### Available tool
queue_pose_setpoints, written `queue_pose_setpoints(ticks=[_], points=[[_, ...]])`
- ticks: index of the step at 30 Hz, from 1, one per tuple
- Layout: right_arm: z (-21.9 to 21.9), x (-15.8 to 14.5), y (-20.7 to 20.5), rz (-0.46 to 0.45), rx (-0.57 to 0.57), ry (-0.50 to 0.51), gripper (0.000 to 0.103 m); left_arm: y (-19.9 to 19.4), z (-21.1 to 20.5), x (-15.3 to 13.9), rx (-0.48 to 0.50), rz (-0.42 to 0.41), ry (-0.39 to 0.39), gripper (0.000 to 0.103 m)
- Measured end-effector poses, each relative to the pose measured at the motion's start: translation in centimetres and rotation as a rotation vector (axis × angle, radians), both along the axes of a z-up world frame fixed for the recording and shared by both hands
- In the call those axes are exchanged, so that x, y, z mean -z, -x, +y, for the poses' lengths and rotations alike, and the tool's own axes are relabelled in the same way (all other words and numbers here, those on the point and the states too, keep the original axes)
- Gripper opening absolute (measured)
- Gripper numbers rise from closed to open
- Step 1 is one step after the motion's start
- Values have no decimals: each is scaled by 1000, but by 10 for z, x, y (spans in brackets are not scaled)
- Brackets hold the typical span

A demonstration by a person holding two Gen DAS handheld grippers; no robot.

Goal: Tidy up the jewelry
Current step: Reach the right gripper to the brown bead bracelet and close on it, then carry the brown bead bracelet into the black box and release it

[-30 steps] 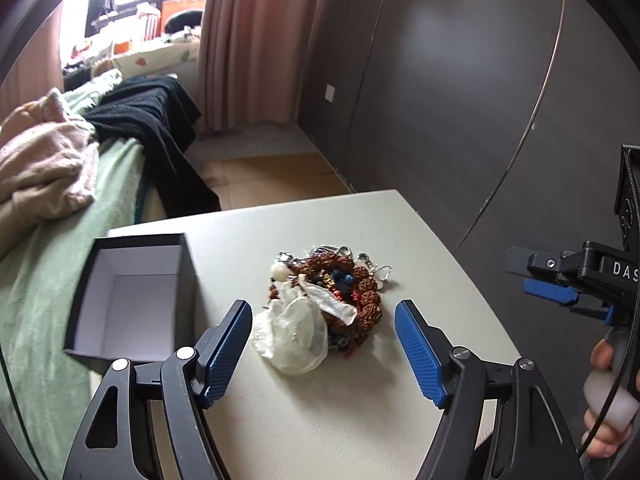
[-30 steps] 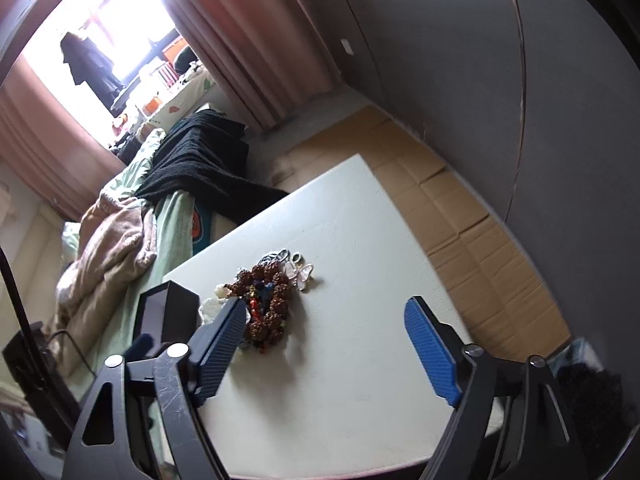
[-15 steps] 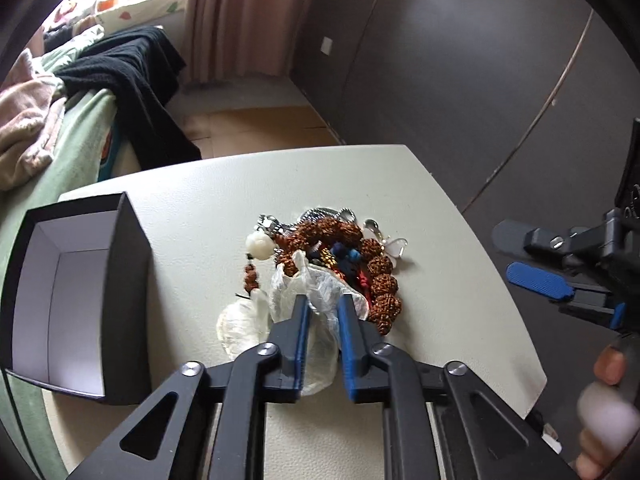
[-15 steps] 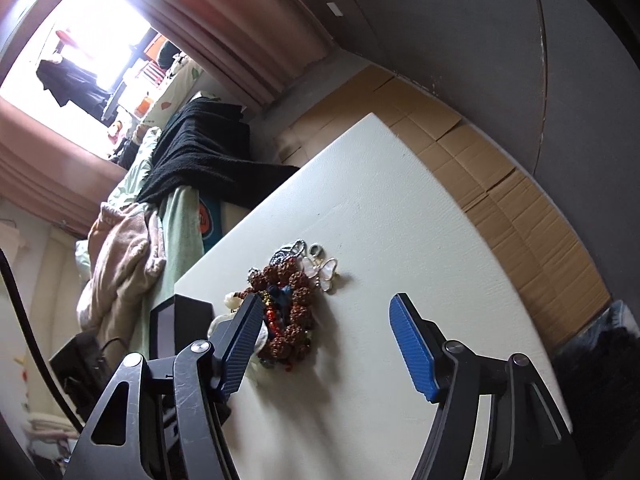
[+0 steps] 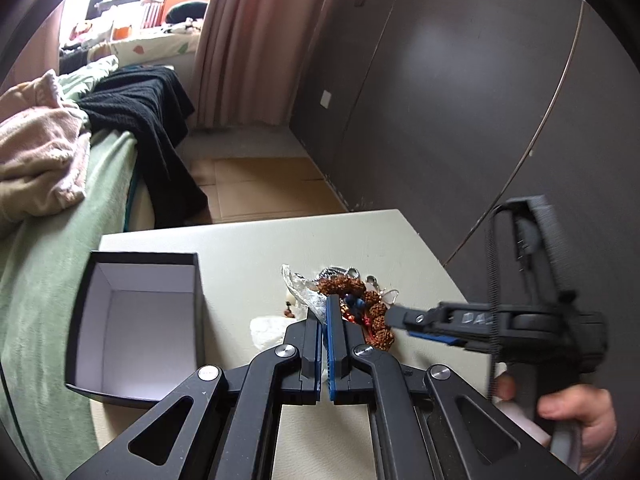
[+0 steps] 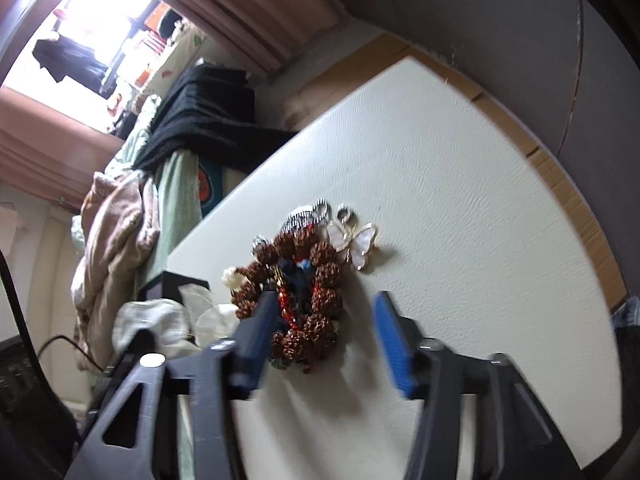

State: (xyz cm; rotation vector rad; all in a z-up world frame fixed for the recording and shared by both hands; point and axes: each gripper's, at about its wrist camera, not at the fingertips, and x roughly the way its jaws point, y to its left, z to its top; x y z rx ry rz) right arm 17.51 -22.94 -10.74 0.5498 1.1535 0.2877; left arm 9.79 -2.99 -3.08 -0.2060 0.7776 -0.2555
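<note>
A heap of jewelry lies on the cream table (image 5: 240, 248): a brown bead bracelet (image 6: 320, 276), red and blue beads, silver rings (image 6: 320, 212) and a white butterfly piece (image 6: 358, 242). My left gripper (image 5: 323, 312) is shut on a clear plastic bag (image 5: 302, 292) and holds it raised beside the heap. An open black box (image 5: 132, 320) with a white inside stands to the left. My right gripper (image 6: 324, 320) is open, its fingers on either side of the bracelet's near end. It also shows in the left wrist view (image 5: 424, 322).
A bed with green bedding (image 5: 40, 264), a pink blanket (image 5: 36, 152) and black cloth (image 5: 148, 120) runs along the table's left side. A dark wardrobe (image 5: 440, 100) stands behind and to the right. The table's right edge (image 6: 580, 280) drops to a cardboard-covered floor.
My left gripper closed on the plastic bag and lifted it from the heap. My right gripper moved in over the bracelet and narrowed somewhat.
</note>
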Motion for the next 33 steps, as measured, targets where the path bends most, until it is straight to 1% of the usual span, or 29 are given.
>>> queue_pose_setpoints(ticks=[1,2,6,8,9,13,18,23,26,29,33], points=[[2,3,-1,11,-3,-3,39,1,2,0,-1,-2,0,1],[5,7,-2,22,-4,-1,38,2,4,-1,-2,-4,-1,1],[12,11,-4,36,-7,-1,36,5,10,-2,-6,-9,-2,1],[15,14,-5,48,-11,-14,26,7,13,-3,-10,-12,-1,1],[15,16,-5,54,-11,-8,24,8,14,-4,-12,-14,0,1],[16,14,-2,47,2,-7,19,13,20,-10,-22,-30,5,1],[9,-8,10,-34,-2,-69,19,26,32,-29,-47,-88,24,1],[14,-31,24,-131,-45,-128,18,33,49,-41,-85,-129,33,1],[22,-43,30,-179,-76,-175,18,30,60,-42,-115,-135,31,1],[31,-52,33,-218,-101,-195,18,24,72,-38,-143,-123,39,1],[42,-60,35,-248,-121,-225,18,14,85,-33,-177,-102,49,1]])
